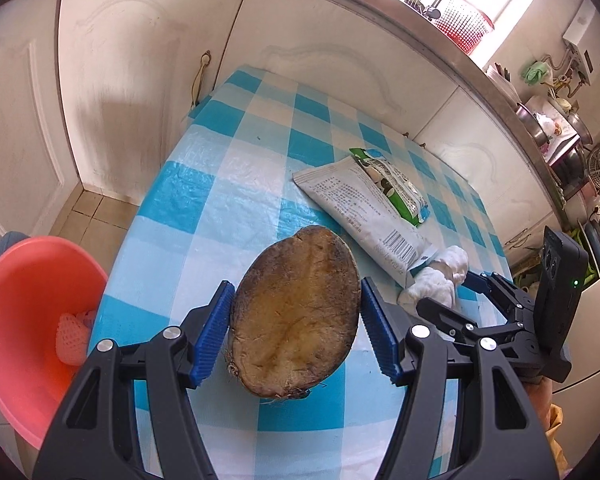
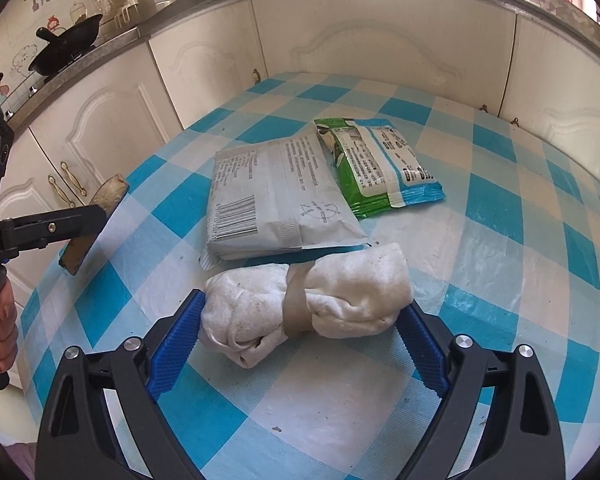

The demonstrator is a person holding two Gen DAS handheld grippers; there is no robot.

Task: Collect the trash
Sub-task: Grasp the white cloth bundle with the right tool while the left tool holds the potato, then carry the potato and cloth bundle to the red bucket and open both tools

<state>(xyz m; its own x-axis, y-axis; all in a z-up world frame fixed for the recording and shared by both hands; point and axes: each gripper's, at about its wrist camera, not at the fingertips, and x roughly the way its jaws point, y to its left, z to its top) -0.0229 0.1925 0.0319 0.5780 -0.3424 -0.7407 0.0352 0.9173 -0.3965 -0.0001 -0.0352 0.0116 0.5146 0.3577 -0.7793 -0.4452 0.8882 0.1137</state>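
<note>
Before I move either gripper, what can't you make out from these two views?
- Basin: left wrist view, cut off by the edge; its contents are partly hidden by the rim and the left gripper.
- Potato: whether it rests on the table or hangs above it; its underside is hidden.
- White bundle: right wrist view, whether the right gripper pads touch it.
- Wrappers: print too small.
</note>
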